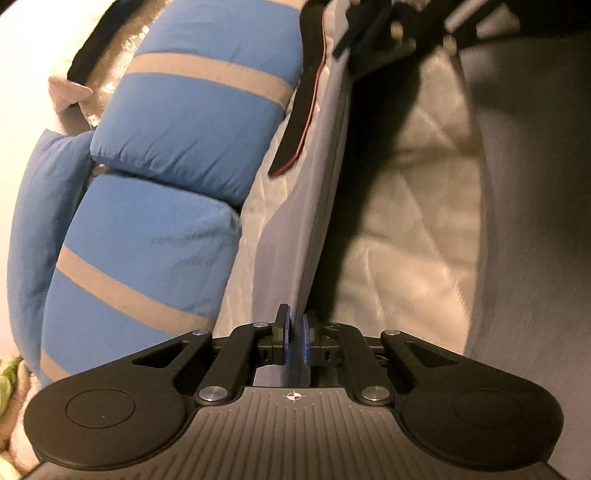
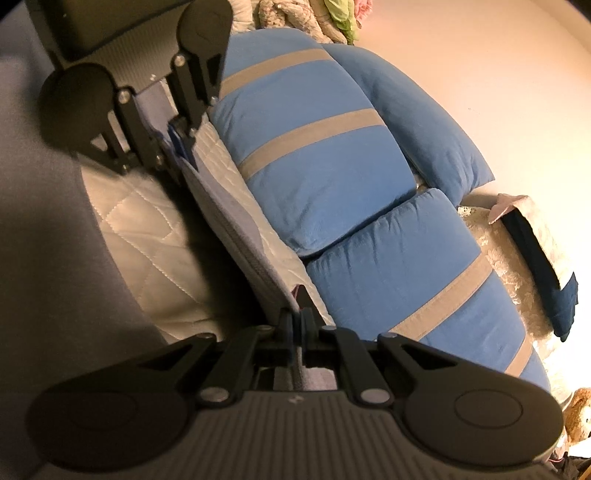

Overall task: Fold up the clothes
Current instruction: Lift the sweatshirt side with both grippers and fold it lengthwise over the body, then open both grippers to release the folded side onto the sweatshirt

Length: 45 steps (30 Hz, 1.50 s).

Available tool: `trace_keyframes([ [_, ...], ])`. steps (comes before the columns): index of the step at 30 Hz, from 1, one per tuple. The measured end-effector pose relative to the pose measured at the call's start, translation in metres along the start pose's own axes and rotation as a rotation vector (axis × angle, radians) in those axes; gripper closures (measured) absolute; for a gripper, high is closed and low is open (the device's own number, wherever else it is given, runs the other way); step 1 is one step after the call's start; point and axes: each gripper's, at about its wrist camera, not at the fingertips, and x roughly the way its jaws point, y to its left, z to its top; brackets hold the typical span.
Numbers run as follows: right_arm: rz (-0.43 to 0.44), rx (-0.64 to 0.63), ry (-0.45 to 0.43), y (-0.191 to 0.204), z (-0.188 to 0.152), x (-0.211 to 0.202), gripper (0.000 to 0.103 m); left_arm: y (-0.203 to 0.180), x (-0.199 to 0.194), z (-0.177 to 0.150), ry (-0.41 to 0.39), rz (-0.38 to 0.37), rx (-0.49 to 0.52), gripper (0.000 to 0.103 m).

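Stretching between two handheld grippers, a grey garment (image 1: pixel 314 177) hangs as a taut band above a white quilted mattress (image 1: pixel 413 206). The left gripper (image 1: pixel 294 332) has its blue pads pressed together on one end of the cloth edge, and the fabric runs straight away from it toward the right gripper (image 1: pixel 373 40), which shows blurred at the far end in that view. The right gripper's own camera shows its jaws likewise pinched on the cloth, with a dark, red-trimmed tab (image 2: pixel 302 295) sticking up just beyond them. The same tab (image 1: pixel 299 110) hangs off the garment in the left view.

Taking the mattress as landmark: the garment is lifted over it, casting a dark shadow on the quilting below. Along the mattress's far side lie blue cushions with grey stripes (image 2: pixel 325 162), and beyond them a lace cover (image 2: pixel 517 266) with a navy item (image 2: pixel 543 266) on it. Soft toys (image 2: pixel 317 18) sit past one end of the cushions.

Holding both ends tight probably keeps the edge straight and free of sag, so the cloth can be laid or doubled over neatly. Whether this is a spreading-out or a fold in progress cannot be told.
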Motion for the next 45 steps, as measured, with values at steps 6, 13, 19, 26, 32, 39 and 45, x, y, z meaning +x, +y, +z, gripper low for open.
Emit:
trace_keyframes([
  [6,0.06,-0.017,0.006,0.005,-0.002,-0.004,0.099,-0.008,0.009,-0.018,0.09,0.038,0.091,0.097],
  [13,0.128,-0.044,0.02,0.012,-0.004,-0.004,0.099,-0.008,0.015,-0.032,0.138,0.049,0.126,0.097],
  [19,0.149,-0.037,0.029,0.01,-0.005,-0.005,0.099,-0.005,0.012,-0.039,0.154,0.046,0.082,0.094],
  [26,0.157,0.031,0.025,0.0,-0.008,-0.008,0.056,0.006,0.012,-0.058,0.229,0.032,0.019,0.074],
  [32,0.138,0.041,-0.013,-0.002,-0.006,-0.018,0.034,0.014,0.015,-0.092,0.34,0.076,-0.001,0.073],
  [39,0.161,0.096,-0.038,-0.003,-0.002,-0.027,0.022,0.021,0.024,-0.119,0.46,0.166,-0.032,0.073],
  [45,0.171,0.155,-0.036,-0.004,-0.001,-0.034,0.01,0.028,0.03,-0.132,0.538,0.241,-0.066,0.065],
])
